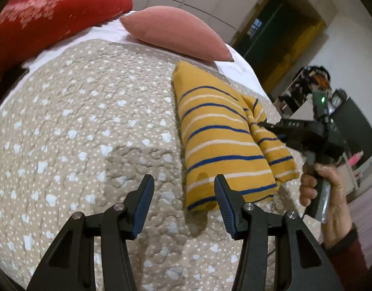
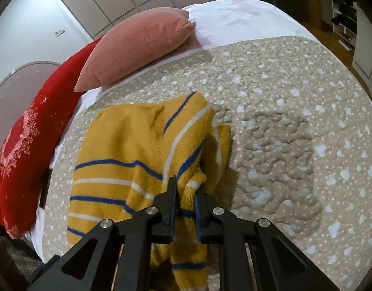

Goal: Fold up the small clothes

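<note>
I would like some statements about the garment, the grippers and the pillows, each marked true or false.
1. The right gripper is shut on the striped garment. True.
2. The left gripper holds the garment. False: its jaws stand apart, with nothing between them.
3. The garment is green. False: it is yellow with blue and white stripes.
4. A pink pillow lies beside a red pillow. True.
5. The garment lies on a bare floor. False: it is on a dotted bedspread.
</note>
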{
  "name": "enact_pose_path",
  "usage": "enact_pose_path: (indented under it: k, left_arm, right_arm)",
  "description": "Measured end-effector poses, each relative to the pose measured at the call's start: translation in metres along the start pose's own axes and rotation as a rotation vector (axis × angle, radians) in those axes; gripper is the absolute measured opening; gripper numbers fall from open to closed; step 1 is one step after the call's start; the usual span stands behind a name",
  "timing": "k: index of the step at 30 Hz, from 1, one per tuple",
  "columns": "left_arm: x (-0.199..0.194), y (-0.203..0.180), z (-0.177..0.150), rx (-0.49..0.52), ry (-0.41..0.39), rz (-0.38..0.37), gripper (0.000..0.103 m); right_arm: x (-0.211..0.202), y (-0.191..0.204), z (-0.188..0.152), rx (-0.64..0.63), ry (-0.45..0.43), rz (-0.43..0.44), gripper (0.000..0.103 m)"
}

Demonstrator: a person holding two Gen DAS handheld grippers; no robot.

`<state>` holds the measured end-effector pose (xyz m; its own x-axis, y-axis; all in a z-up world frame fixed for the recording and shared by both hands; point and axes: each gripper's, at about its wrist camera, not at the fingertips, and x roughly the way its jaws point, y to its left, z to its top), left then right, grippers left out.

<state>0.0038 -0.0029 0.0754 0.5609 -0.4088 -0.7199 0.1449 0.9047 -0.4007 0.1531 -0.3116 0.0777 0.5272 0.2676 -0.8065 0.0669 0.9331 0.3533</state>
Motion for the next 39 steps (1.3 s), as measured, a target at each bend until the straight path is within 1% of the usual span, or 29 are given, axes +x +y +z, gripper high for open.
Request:
enact_pose_path:
  k: [2, 3, 4, 7, 9, 11, 12, 14, 15, 17, 18, 19, 20, 21, 22, 23, 24, 25, 26, 27, 28, 30, 32, 34, 35, 36, 37, 38, 39]
  left_arm:
    - [0.003, -0.009, 0.003, 0.023, 0.001, 0.016, 0.051]
    - [0.007, -0.012, 0.008, 0.034, 0.002, 0.025, 0.051]
    - [0.010, -0.014, 0.010, 0.038, 0.003, 0.035, 0.051]
    - [0.014, -0.018, 0.012, 0.019, 0.014, 0.050, 0.051]
    - [0.021, -0.018, 0.010, 0.009, 0.027, 0.066, 0.051]
    - [0.025, -0.020, 0.007, 0.009, 0.045, 0.084, 0.051]
    - [0.028, -0.021, 0.008, 0.011, 0.049, 0.091, 0.051]
    - [0.025, -0.023, 0.008, 0.020, 0.044, 0.101, 0.051]
    - [0.024, -0.024, 0.010, 0.025, 0.037, 0.109, 0.051]
    - [0.024, -0.022, 0.016, 0.023, 0.033, 0.117, 0.053]
    - [0.026, -0.019, 0.020, 0.015, 0.036, 0.113, 0.055]
    - [0.028, -0.016, 0.024, 0.004, 0.039, 0.104, 0.057]
    - [0.031, -0.012, 0.030, -0.008, 0.042, 0.086, 0.059]
    - [0.034, -0.009, 0.036, -0.016, 0.044, 0.057, 0.062]
    - [0.037, -0.006, 0.042, -0.017, 0.044, 0.027, 0.068]
    - [0.042, -0.004, 0.049, -0.016, 0.043, -0.001, 0.071]
    - [0.049, -0.001, 0.058, -0.017, 0.036, -0.026, 0.074]
    - [0.054, 0.001, 0.063, -0.022, 0.035, -0.043, 0.077]
    - [0.063, 0.004, 0.068, -0.028, 0.043, -0.067, 0.079]
    - [0.076, 0.007, 0.074, -0.033, 0.067, -0.103, 0.081]
    - [0.087, 0.009, 0.076, -0.033, 0.092, -0.121, 0.081]
    - [0.114, 0.011, 0.079, -0.033, 0.156, -0.149, 0.081]
    - [0.138, 0.009, 0.077, -0.038, 0.221, -0.228, 0.083]
    - [0.149, 0.005, 0.073, -0.054, 0.252, -0.264, 0.083]
    - [0.150, 0.000, 0.072, -0.039, 0.256, -0.255, 0.081]
    - [0.147, -0.005, 0.073, -0.022, 0.251, -0.248, 0.069]
    - [0.141, -0.009, 0.075, -0.007, 0.239, -0.233, 0.059]
    - [0.132, -0.012, 0.078, 0.010, 0.226, -0.230, 0.054]
    - [0.125, -0.013, 0.082, 0.014, 0.215, -0.232, 0.049]
  right_arm:
    - [-0.014, -0.003, 0.000, 0.002, -0.029, -0.032, 0.022]
    - [-0.026, -0.001, -0.001, -0.006, -0.072, -0.033, 0.021]
    - [-0.038, 0.000, -0.006, -0.027, -0.101, -0.005, 0.021]
    - [-0.060, 0.017, -0.014, -0.088, -0.126, 0.108, 0.024]
    - [-0.062, 0.029, -0.021, -0.132, -0.111, 0.143, 0.024]
    - [-0.051, 0.039, -0.034, -0.175, -0.049, 0.191, 0.024]
    - [-0.044, 0.039, -0.039, -0.188, -0.027, 0.183, 0.020]
    - [-0.028, 0.022, -0.053, -0.190, -0.002, 0.038, 0.014]
    - [-0.023, 0.011, -0.056, -0.166, 0.005, 0.010, 0.014]
    - [-0.009, -0.029, -0.061, -0.071, 0.040, -0.113, 0.014]
    - [-0.004, -0.044, -0.063, -0.038, 0.061, -0.131, 0.011]
    - [-0.004, -0.060, -0.065, 0.007, 0.067, -0.079, 0.010]
    - [-0.012, -0.071, -0.065, 0.053, 0.046, -0.005, 0.012]
    - [-0.023, -0.078, -0.062, 0.082, 0.007, 0.049, 0.014]
    - [-0.031, -0.081, -0.059, 0.090, -0.033, 0.094, 0.019]
    - [-0.038, -0.081, -0.055, 0.093, -0.061, 0.135, 0.044]
    - [-0.042, -0.081, -0.048, 0.100, -0.089, 0.182, 0.076]
    - [-0.043, -0.079, -0.043, 0.105, -0.112, 0.207, 0.087]
    - [-0.042, -0.077, -0.039, 0.105, -0.129, 0.218, 0.092]
    - [-0.037, -0.073, -0.036, 0.097, -0.130, 0.224, 0.092]
    - [-0.024, -0.066, -0.028, 0.083, -0.100, 0.234, 0.092]
    - [0.004, -0.059, -0.021, 0.098, -0.040, 0.256, 0.092]
    - [0.028, -0.054, -0.012, 0.112, -0.009, 0.282, 0.092]
    - [0.050, -0.043, -0.009, 0.099, 0.020, 0.286, 0.092]
    - [0.057, -0.037, -0.011, 0.093, 0.012, 0.286, 0.084]
    - [0.062, -0.030, -0.010, 0.098, 0.020, 0.334, 0.052]
    - [0.065, -0.023, -0.005, 0.125, 0.050, 0.397, 0.050]
    - [0.059, -0.015, -0.004, 0.111, 0.029, 0.388, 0.048]
    - [0.051, -0.008, -0.001, 0.068, 0.007, 0.378, 0.044]
